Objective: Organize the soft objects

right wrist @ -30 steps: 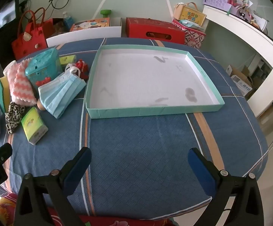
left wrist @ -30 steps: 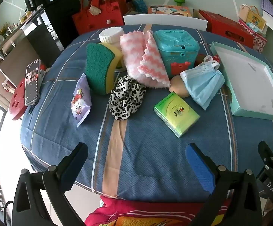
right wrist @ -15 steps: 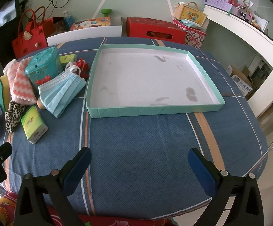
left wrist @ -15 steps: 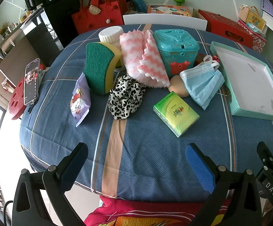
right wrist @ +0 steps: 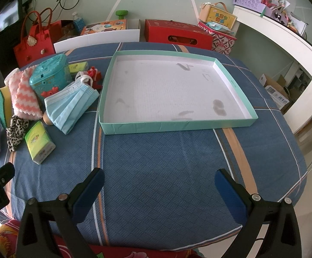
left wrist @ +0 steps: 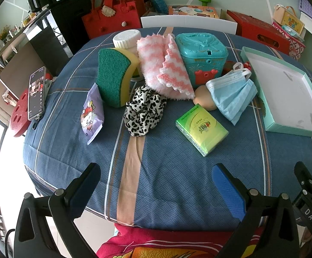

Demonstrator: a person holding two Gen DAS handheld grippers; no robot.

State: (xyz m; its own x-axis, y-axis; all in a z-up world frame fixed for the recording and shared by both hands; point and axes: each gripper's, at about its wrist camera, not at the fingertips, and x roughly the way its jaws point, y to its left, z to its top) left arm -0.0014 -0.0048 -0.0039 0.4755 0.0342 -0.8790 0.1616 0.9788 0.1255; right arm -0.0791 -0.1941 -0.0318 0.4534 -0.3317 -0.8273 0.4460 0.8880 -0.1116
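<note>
Compared to a second ago barely anything changes: the left gripper (left wrist: pixel 156 182) and right gripper (right wrist: pixel 159 186) still hover wide apart, holding nothing, over the blue patterned tablecloth (right wrist: pixel 156 161), while the leopard-print scrunchie (left wrist: pixel 144 110), light blue face mask (right wrist: pixel 70 107) and green tissue pack (left wrist: pixel 202 126) sit left of the shallow mint-green tray (right wrist: pixel 177 126)

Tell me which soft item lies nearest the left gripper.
The green tissue pack. It lies alone on the blue cloth, closest to the open left gripper, ahead of the leopard scrunchie, the blue face mask and the sponge.
</note>
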